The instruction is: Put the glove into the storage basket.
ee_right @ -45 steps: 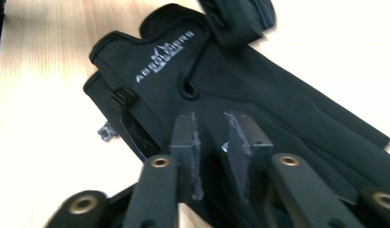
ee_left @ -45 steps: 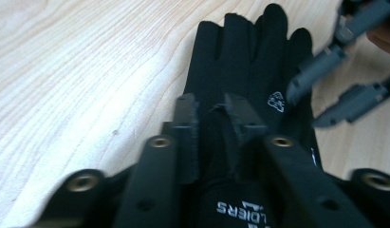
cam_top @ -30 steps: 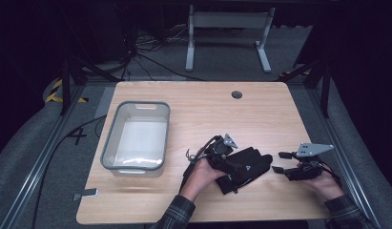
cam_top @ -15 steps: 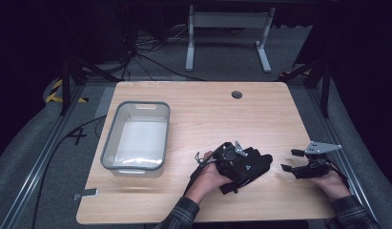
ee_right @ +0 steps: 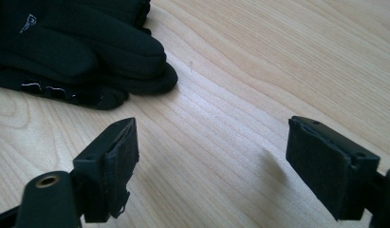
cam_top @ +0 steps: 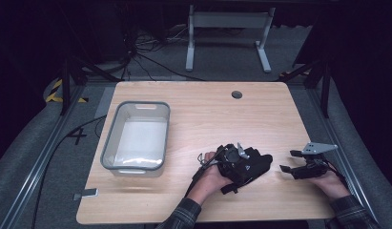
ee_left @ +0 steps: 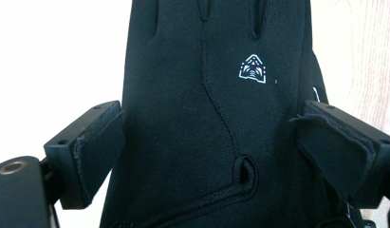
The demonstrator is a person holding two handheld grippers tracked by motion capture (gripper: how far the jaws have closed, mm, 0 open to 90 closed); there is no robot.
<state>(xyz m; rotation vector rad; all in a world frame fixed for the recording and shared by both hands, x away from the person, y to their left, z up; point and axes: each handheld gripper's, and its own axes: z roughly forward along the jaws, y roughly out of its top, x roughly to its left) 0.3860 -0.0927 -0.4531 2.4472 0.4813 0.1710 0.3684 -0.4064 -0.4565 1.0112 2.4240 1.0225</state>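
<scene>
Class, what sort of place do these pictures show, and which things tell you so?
Probably a lab or recording workshop: a bare wooden table on grey floor, loose cables behind it, and handheld grippers working a black glove.

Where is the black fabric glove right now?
In the high view the black fabric glove lies on the wooden table near its front edge, between the left gripper's open jaws, left of the right gripper.

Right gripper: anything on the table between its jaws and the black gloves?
No. In the right gripper view, bare wood separates the open right gripper from the black gloves; the high view shows the same gap.
</scene>
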